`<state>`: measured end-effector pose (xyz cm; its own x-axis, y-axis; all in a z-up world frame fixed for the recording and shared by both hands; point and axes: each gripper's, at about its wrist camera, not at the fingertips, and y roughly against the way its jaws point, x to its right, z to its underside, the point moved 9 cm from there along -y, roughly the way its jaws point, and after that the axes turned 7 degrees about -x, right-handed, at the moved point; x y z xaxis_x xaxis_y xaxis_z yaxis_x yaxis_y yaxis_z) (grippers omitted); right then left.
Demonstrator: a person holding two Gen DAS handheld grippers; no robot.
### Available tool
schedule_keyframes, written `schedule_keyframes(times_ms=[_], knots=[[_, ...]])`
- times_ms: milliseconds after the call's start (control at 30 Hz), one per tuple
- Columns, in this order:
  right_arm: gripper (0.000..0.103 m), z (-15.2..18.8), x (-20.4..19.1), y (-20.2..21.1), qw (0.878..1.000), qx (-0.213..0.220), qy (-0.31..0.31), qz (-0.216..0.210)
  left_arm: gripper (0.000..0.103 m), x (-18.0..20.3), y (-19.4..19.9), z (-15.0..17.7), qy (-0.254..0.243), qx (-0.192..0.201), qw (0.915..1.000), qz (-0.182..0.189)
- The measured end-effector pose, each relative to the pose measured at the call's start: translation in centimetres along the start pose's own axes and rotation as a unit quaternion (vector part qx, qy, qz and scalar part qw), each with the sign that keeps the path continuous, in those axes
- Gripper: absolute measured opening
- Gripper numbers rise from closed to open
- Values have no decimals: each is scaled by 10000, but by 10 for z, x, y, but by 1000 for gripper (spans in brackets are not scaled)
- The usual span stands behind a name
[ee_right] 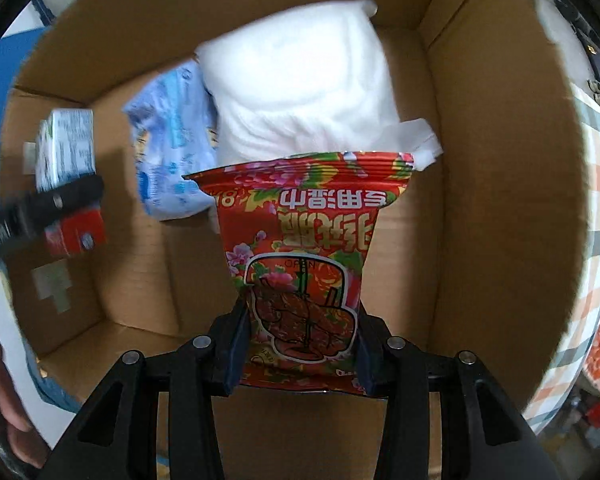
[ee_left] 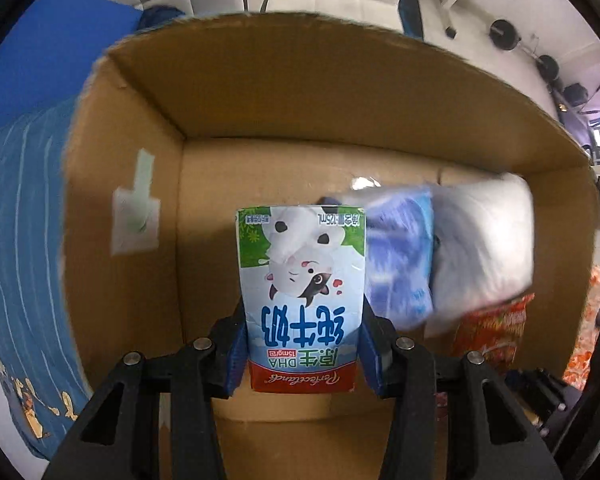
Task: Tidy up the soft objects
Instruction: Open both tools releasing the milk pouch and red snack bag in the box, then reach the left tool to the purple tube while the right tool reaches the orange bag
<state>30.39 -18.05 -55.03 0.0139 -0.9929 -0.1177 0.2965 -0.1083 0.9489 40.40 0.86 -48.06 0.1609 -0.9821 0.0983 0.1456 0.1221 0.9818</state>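
My left gripper (ee_left: 302, 344) is shut on a small milk carton (ee_left: 302, 280) with a cartoon cow, held upside down inside an open cardboard box (ee_left: 260, 92). My right gripper (ee_right: 300, 352) is shut on a red flowered wet-wipe pack (ee_right: 304, 256), held over the same box (ee_right: 500, 160). Inside the box lie a white soft pack (ee_right: 300, 80) and a blue-and-white tissue pack (ee_right: 172, 148). The carton also shows in the right wrist view (ee_right: 66, 148), with the left gripper's black finger across it. The red pack shows at the right of the left wrist view (ee_left: 492, 336).
A blue patterned cloth (ee_left: 20, 240) lies left of the box. A checked cloth (ee_right: 596, 240) lies to its right. White tape patches (ee_left: 134, 216) sit on the box's left wall. Weights and a rack (ee_left: 508, 32) stand in the background.
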Motion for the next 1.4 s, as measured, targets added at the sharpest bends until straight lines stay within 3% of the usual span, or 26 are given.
schedule_keyframes(times_ms=[300, 633, 700, 800, 933, 1033, 1100, 1167, 1233, 1400], knots=[[47, -21, 3, -30, 9991, -392, -39, 152, 44, -4, -32, -18, 77, -579, 9982, -136], [48, -41, 11, -39, 9980, -531, -281, 194, 47, 4, -31, -30, -151, -731, 9971, -148], [54, -40, 12, -39, 9980, -531, -291, 205, 48, 6, -29, -31, -238, -805, 9964, -105], [65, -39, 12, -40, 9978, -543, -235, 314, 58, 6, -25, -25, -219, -928, 9952, -199], [71, -41, 14, -36, 9981, -494, -259, 256, 63, 10, -19, -11, -87, -1117, 9936, 131], [75, -31, 9, -31, 9984, -460, -286, 165, 66, 12, -13, -2, 19, -1109, 9929, 424], [85, -28, 9, -25, 9986, -433, -272, 120, 70, 15, -6, 4, -66, -1064, 9931, 486], [86, -22, 6, -21, 9987, -407, -289, 76, 74, 20, 4, 13, -251, -941, 9943, 424], [87, -17, 3, -15, 9991, -345, -264, 26, 87, 26, 17, 24, -465, -753, 9957, 255], [103, -5, -4, 4, 9998, -15, -202, -26, 96, 32, 50, 52, -664, -267, 9972, 232]])
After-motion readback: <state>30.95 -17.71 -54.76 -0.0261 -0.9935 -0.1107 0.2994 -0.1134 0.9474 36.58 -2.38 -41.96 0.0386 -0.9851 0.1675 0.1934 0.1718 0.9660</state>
